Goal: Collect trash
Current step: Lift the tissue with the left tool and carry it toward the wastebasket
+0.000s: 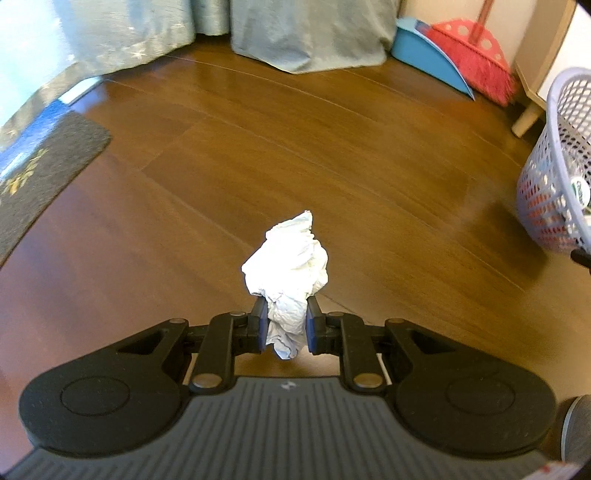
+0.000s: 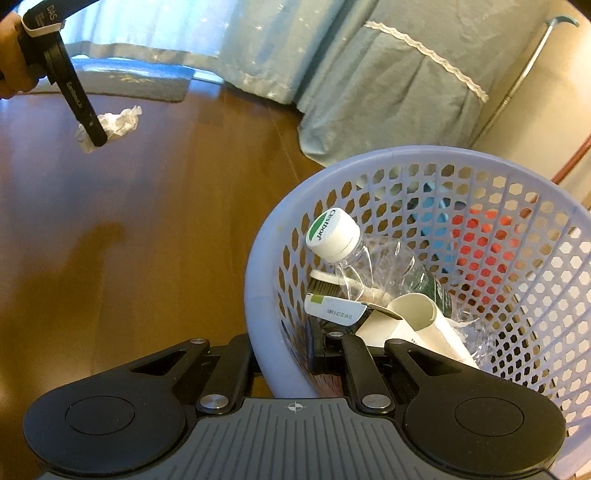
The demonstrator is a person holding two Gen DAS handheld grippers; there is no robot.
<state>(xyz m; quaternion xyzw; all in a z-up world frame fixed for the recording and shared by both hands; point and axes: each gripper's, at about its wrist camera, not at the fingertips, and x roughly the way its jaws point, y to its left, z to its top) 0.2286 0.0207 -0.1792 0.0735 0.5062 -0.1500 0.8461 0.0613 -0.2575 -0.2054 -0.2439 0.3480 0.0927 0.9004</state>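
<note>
A wooden floor [image 1: 295, 147] filled both views, with pale blue curtains [image 1: 310, 33] falling to it at the back and a dark mat [image 1: 48, 166] lying at the left. The lavender mesh basket [image 2: 388, 162] stood tilted, and the right gripper [image 2: 286, 345] was clamped on its near rim, one finger inside and one outside. Inside lay a crushed clear bottle [image 2: 354, 254] with a white cap, a paper cup [image 2: 413, 317] and a carton. The left gripper [image 1: 285, 325] hung above the floor, left of the basket and well apart from it, its jaws pinched tight on a crumpled white tissue [image 1: 288, 258].
</note>
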